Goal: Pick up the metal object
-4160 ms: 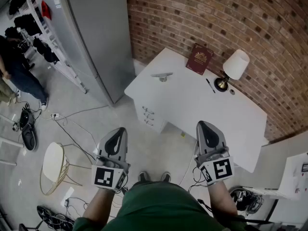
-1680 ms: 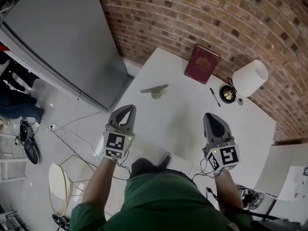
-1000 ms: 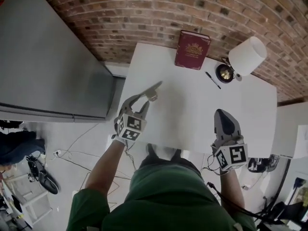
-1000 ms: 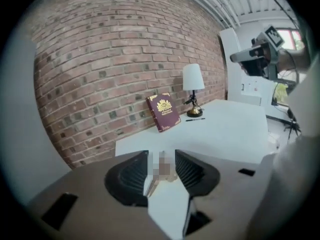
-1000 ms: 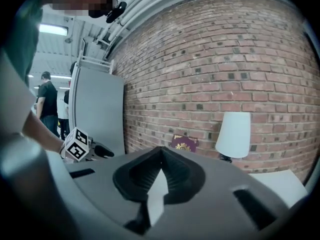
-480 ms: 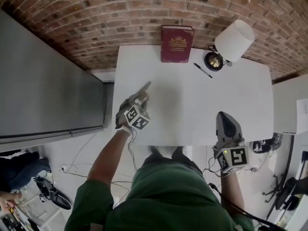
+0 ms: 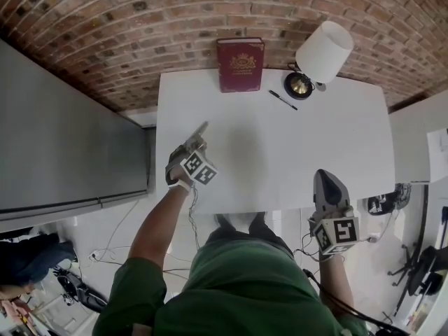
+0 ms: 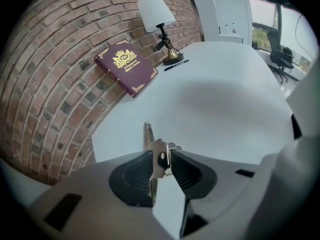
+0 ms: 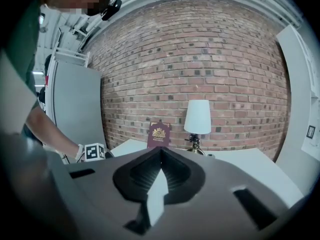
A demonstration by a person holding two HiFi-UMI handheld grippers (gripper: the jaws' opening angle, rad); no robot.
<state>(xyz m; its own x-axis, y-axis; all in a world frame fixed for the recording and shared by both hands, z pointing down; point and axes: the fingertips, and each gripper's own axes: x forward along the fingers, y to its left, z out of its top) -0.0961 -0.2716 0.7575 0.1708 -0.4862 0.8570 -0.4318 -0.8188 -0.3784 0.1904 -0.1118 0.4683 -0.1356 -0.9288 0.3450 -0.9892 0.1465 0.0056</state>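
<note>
Left claw [image 7: 189,148] advanced, closing round flat metal object [image 8: 159,154]

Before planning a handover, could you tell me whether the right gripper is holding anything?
No, the right gripper has its jaws together with nothing between them.

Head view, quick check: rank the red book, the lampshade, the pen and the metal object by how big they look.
1. lampshade and red book: about alike; the shade stands nearer the camera, so they are not ranked.
2. pen.
3. metal object: only its tip shows, so this is unsure.
</note>
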